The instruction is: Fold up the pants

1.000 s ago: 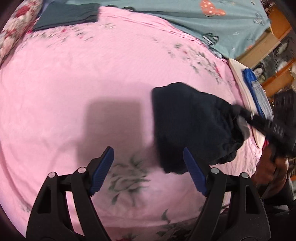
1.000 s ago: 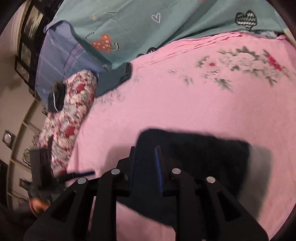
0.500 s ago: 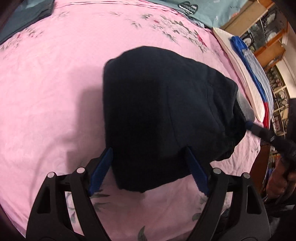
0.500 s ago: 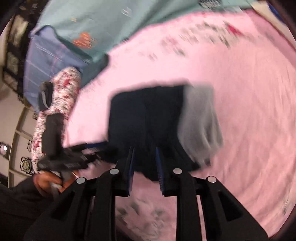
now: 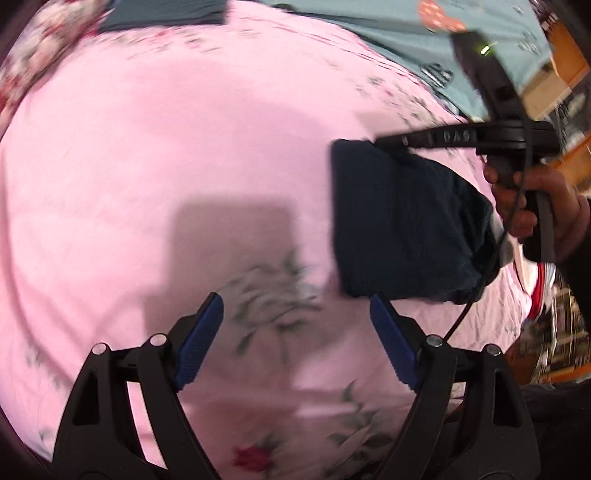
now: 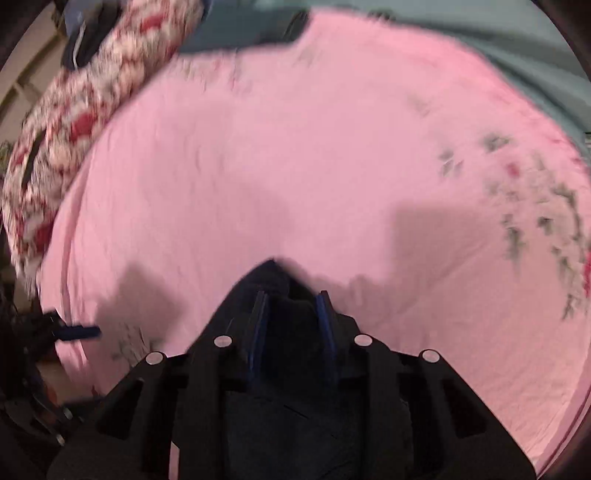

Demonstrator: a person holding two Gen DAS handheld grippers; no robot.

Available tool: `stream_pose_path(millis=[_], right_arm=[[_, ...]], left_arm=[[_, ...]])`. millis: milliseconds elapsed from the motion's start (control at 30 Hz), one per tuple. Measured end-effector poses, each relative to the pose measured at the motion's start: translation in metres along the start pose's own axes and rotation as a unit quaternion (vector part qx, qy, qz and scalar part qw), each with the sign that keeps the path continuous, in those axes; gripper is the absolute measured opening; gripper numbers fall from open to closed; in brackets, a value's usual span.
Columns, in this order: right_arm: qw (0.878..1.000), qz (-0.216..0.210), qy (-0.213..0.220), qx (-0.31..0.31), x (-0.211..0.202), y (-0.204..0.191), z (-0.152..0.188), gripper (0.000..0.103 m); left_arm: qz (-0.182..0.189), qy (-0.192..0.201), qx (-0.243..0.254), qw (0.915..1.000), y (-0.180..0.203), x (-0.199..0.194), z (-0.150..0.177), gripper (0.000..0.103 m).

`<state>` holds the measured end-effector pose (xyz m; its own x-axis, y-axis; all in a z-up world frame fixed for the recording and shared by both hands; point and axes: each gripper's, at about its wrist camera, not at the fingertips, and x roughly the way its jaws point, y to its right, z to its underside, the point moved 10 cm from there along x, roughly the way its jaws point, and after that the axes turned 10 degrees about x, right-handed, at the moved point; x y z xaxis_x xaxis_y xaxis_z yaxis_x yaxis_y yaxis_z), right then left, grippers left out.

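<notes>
The dark navy pants (image 5: 402,221), folded into a thick block, hang a little above the pink sheet (image 5: 166,140) at the right of the left wrist view and throw a square shadow to their left. My right gripper (image 6: 291,314) points steeply down with the dark pants (image 6: 284,369) between its blue pads; its jaws are opening. From the side, the right gripper (image 5: 384,142) holds the block's far upper corner, with a hand (image 5: 532,206) on its grip. My left gripper (image 5: 295,325) stands wide open and empty over the sheet, just left of the block.
A red and white floral pillow (image 6: 74,110) lies along the bed's left side. A teal blanket (image 5: 369,26) and a dark folded cloth (image 5: 166,18) lie at the far end. Wooden shelves (image 5: 565,92) stand past the bed's right edge.
Half a second ago the pants filled the space between my left gripper's open fingers; now they sit off to its right. The right gripper has tipped downward and its pads stand wider apart.
</notes>
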<state>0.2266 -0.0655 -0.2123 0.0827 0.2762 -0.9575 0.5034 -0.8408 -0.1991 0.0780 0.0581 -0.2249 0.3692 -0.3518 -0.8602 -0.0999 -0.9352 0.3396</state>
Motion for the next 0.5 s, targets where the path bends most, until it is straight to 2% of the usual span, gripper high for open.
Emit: stream_pose_path(millis=[33,100,167,233,300,367,433,500], right_arm=[[0.999,0.001,-0.031,-0.006,0.01,0.002,0.001,0.029],[0.998,-0.008,-0.056,-0.016,0.015,0.001,0.0,0.022],[0.998,0.002,-0.052,-0.036,0.011,-0.004,-0.002,0.013],[0.999,0.016,-0.022,-0.044,0.004,-0.008,-0.006,0.01],[0.998,0.036,0.032,-0.027,-0.004,-0.003,-0.014,0.008],[0.997,0.045,0.057,-0.006,-0.01,0.006,-0.019,0.009],[0.997,0.015,0.065,0.028,-0.034,0.01,-0.01,0.009],[0.994,0.001,0.102,0.034,-0.063,0.013,-0.005,0.014]], left_arm=[[-0.001,0.0,-0.011,0.9999,-0.006,-0.002,0.004,0.083],[-0.003,0.001,-0.035,0.9994,-0.02,-0.006,0.009,0.083],[-0.004,0.004,-0.05,0.9987,-0.027,-0.009,0.012,0.083],[-0.002,0.01,-0.052,0.9986,-0.03,-0.01,0.007,0.083],[-0.002,0.014,-0.043,0.999,-0.029,-0.008,-0.002,0.083],[0.002,0.014,-0.015,0.9998,-0.013,-0.005,-0.019,0.083],[0.003,0.021,0.016,0.9997,0.001,-0.005,-0.035,0.083],[0.013,0.029,0.043,0.9986,0.018,-0.005,-0.052,0.084]])
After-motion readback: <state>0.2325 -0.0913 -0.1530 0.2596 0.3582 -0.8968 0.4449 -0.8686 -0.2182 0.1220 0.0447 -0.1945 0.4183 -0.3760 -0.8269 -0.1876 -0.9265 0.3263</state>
